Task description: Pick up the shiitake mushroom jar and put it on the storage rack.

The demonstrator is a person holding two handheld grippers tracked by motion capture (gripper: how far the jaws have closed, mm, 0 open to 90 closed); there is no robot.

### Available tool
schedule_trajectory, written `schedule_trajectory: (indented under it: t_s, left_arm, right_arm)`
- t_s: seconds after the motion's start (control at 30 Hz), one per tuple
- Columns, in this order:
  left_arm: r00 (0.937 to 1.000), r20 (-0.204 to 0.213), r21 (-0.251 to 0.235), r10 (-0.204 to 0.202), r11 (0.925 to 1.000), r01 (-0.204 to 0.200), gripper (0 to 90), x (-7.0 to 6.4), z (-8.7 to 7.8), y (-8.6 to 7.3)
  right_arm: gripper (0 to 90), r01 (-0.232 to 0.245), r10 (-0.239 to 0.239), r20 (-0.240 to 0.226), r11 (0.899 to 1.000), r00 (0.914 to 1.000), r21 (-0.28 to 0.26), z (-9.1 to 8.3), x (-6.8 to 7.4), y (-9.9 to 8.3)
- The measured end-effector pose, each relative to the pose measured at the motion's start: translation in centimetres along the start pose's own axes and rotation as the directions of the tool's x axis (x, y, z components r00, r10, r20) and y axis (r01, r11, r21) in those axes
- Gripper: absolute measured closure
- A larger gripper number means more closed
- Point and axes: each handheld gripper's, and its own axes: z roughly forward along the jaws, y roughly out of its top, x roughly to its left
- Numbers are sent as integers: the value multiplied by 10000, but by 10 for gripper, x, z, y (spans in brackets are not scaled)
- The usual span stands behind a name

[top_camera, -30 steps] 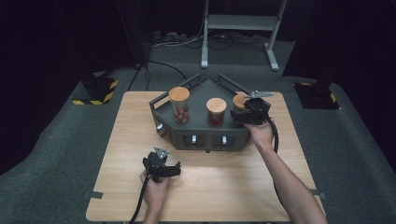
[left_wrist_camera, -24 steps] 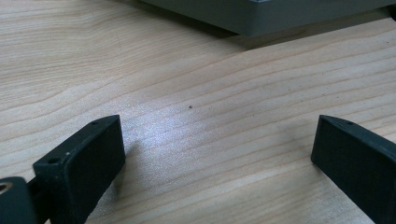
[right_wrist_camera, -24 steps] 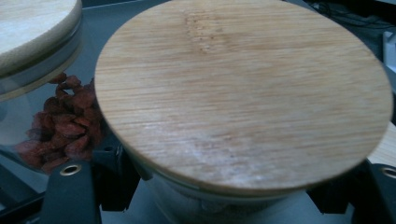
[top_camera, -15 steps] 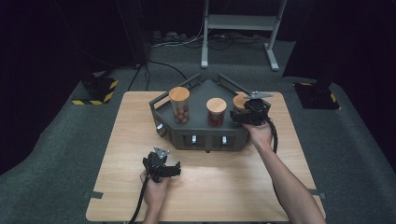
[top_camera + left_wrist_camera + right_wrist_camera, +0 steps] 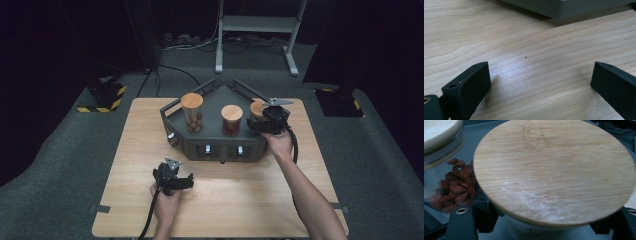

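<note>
The right gripper (image 5: 264,121) is at the right jar (image 5: 257,108) on the far-right part of the dark tray (image 5: 215,100), and in the right gripper view its jaws sit on either side of the glass just under the bamboo lid (image 5: 554,170), though whether they press the glass I cannot tell. Beside it to the left stands the middle jar (image 5: 231,120) with red dried fruit, and further left the tall jar (image 5: 192,111). The left gripper (image 5: 176,181) rests near the front left of the wooden table (image 5: 125,150), jaws spread wide over bare wood, holding nothing.
</note>
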Motion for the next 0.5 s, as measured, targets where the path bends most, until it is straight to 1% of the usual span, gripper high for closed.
schedule_trajectory:
  t_s: [0.33,0.5]
  left_arm:
    - [10000,2,-4,-5,10000,5,27,0,0,0]
    - [10000,0,-2,-1,10000,1,27,0,0,0]
  right_arm:
    - [237,-38,40,-112,9999,9999,163,0,-2,1]
    - [171,-134,138,-274,9998,9995,150,0,-3,0]
